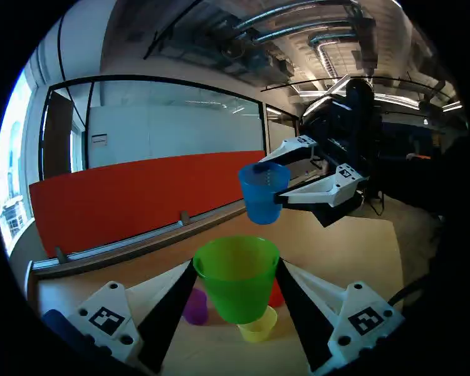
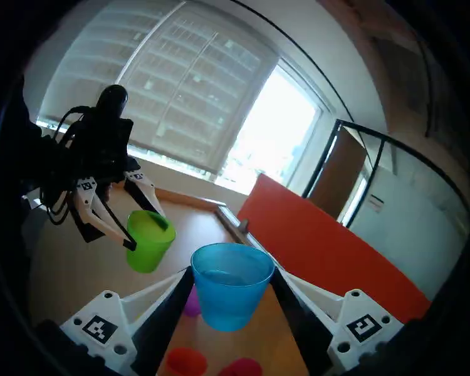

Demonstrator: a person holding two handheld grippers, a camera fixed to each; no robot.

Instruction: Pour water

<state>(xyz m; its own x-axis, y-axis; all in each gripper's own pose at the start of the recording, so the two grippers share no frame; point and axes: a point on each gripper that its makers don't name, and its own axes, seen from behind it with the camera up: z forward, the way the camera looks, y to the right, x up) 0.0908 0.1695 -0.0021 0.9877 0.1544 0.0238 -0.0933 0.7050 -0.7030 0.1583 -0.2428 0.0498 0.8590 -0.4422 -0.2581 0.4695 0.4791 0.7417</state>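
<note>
Closest to the lens in the left gripper view, the left claw (image 1: 237, 272) pinches a translucent green plastic cup (image 1: 237, 285) between its two white fingers. The cup is upright, mouth open, held above the pale wooden tabletop (image 1: 360, 250). Beyond it, a little higher and slightly to the right, the right claw (image 1: 277, 182) grips a translucent blue plastic cup (image 1: 263, 194), also upright.

In the right gripper view the blue cup sits squeezed between the near fingers with water visible inside. The green cup hangs farther off to the left. The two cups are near each other but apart, neither rim over the other.

Pouring looks not yet begun. The blue cup probably has to come over the green cup's mouth and tip toward it, leftward as the right gripper view sees it.

On the tabletop below stand a small purple cup (image 1: 196, 307), a yellow cup (image 1: 258, 326) and a red one partly hidden behind the green cup. An orange-red partition (image 1: 141, 188) runs along the far edge.
</note>
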